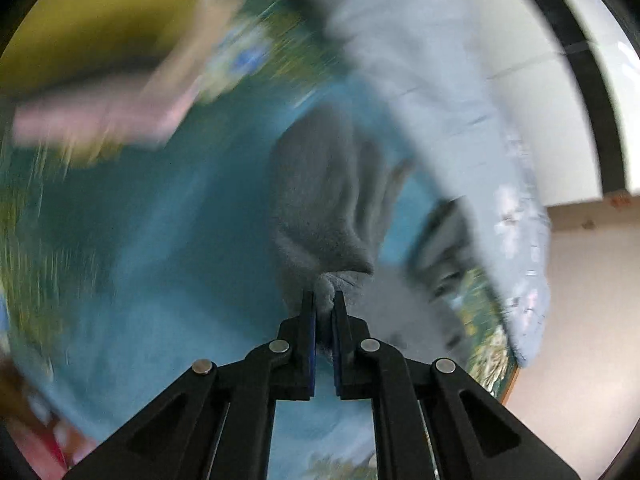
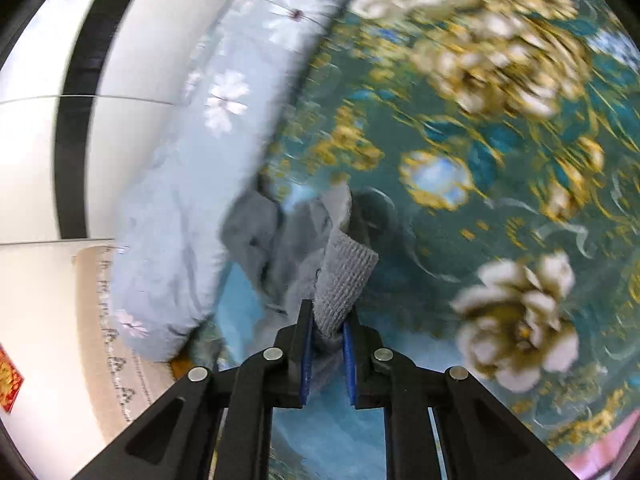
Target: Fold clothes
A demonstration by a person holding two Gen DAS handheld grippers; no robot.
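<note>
A grey fleece garment [image 1: 324, 200] hangs in folds in front of my left gripper [image 1: 324, 300], which is shut on a pinch of its edge. In the right wrist view the same grey garment [image 2: 280, 240] bunches ahead, and its ribbed cuff or hem [image 2: 344, 276] is pinched in my right gripper [image 2: 327, 316], which is shut on it. The garment hangs above a teal bedspread [image 2: 500, 152] with gold and white flowers. Both views are blurred by motion.
A pale blue flowered quilt or pillow [image 2: 208, 128] lies rolled along the bed's edge beside the garment, seen as the quilt [image 1: 448, 92] at upper right in the left view. Pink cloth [image 1: 96, 120] lies at far left. White wall and floor [image 1: 592, 300] lie beyond the bed.
</note>
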